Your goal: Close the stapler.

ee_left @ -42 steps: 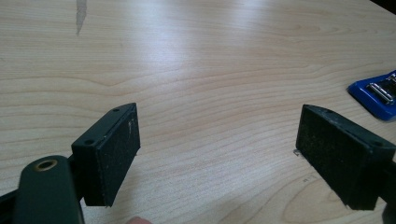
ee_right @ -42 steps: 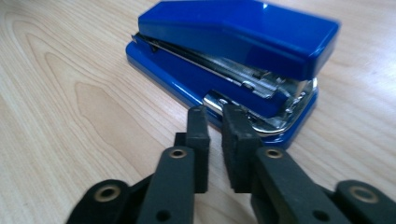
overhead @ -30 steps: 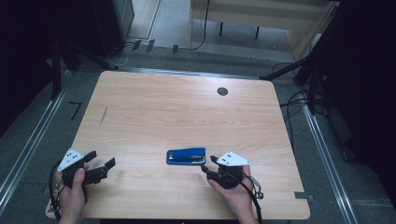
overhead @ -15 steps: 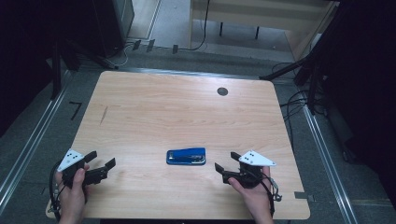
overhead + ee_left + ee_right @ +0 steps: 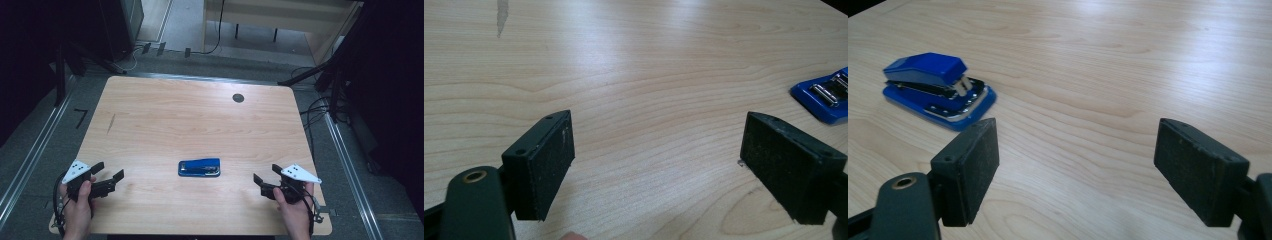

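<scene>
Blue stapler (image 5: 199, 167) lies flat mid-tabletop (image 5: 190, 120), set down between both grippers — right gripper (image 5: 263, 182) fingers just spread, empty and apart from it; left gripper (image 5: 111, 182) released too.

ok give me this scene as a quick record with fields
object: blue stapler, lying flat, touched by neither tool
surface: wooden table
left tool: open, nothing between its jaws, to the stapler's left
right tool: jaws just opened, nothing between them, to the stapler's right
other: dark round hole near the far edge
</scene>
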Available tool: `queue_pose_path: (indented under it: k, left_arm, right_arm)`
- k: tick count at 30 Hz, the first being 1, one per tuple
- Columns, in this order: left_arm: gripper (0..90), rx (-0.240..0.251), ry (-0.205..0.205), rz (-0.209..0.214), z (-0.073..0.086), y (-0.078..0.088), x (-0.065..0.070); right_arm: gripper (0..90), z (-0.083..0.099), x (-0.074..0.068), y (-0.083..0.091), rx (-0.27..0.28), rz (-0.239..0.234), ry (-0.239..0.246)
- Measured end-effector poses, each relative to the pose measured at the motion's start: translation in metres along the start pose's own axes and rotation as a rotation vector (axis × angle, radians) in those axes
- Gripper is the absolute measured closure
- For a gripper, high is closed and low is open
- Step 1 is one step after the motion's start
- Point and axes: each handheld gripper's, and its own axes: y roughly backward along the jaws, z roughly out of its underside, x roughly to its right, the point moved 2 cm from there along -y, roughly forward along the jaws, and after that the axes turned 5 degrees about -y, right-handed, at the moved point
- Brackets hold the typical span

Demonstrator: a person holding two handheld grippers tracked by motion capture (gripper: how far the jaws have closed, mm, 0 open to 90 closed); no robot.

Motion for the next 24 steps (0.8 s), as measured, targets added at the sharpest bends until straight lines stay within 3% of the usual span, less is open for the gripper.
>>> queue_pose_path:
  k: [24]
  left_arm:
    - [13.9,-0.012,-0.009,-0.008,0.0,-0.001,0.002]
  right_arm:
    - [16.4,0.026,0.071,0.041,0.017,0.13,-0.037]
